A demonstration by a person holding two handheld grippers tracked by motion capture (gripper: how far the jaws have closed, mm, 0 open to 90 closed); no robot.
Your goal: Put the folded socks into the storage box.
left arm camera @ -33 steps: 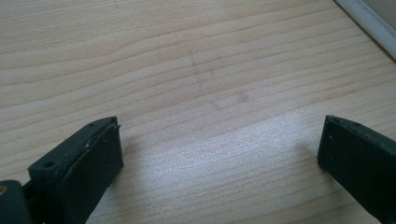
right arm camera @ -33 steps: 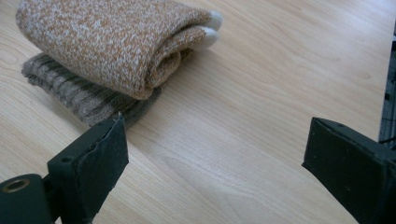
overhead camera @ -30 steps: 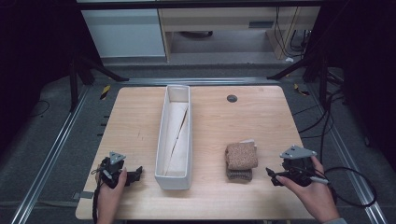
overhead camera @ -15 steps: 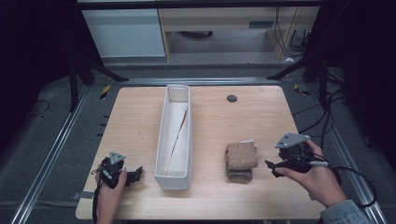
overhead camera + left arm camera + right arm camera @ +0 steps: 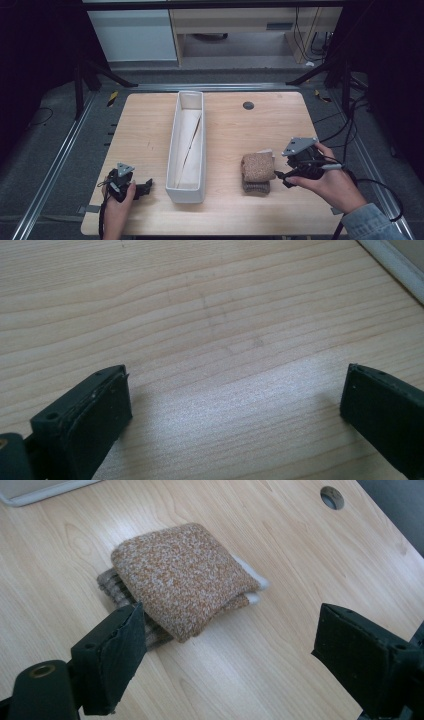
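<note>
High view: a pale wooden table (image 5: 230,125) fills the middle, with a long white tray (image 5: 188,145) lying lengthwise from about 12 o'clock toward 6 o'clock, just left of centre. A thin stick (image 5: 193,142) lies slanted inside it. At roughly 4 o'clock on the table sits a folded orange-speckled cloth (image 5: 258,166), resting on a darker grey-brown knitted piece (image 5: 256,187) that peeks out beneath it. A small dark hole (image 5: 248,105) marks the tabletop near 1 o'clock. The right gripper (image 5: 281,176), held in the right hand (image 5: 330,182), sits just beside the cloth at its 3 o'clock side. The left gripper (image 5: 148,185), held in the left hand (image 5: 119,202), rests low at about 7 o'clock, near the tray's near end but apart from it.

Left gripper view: both black jaws stand spread wide over bare wood grain, with nothing between them. A strip of the tray's white edge crosses the corner at 1 o'clock.

Right gripper view: its jaws are also spread wide, empty. The folded cloth lies ahead toward 11 o'clock, with the left jaw overlapping its near corner in the picture; whether it touches cannot be told. The grey-brown piece shows under the cloth's left edge, and a white layer at its right edge. The hole lies at 1 o'clock.
</note>
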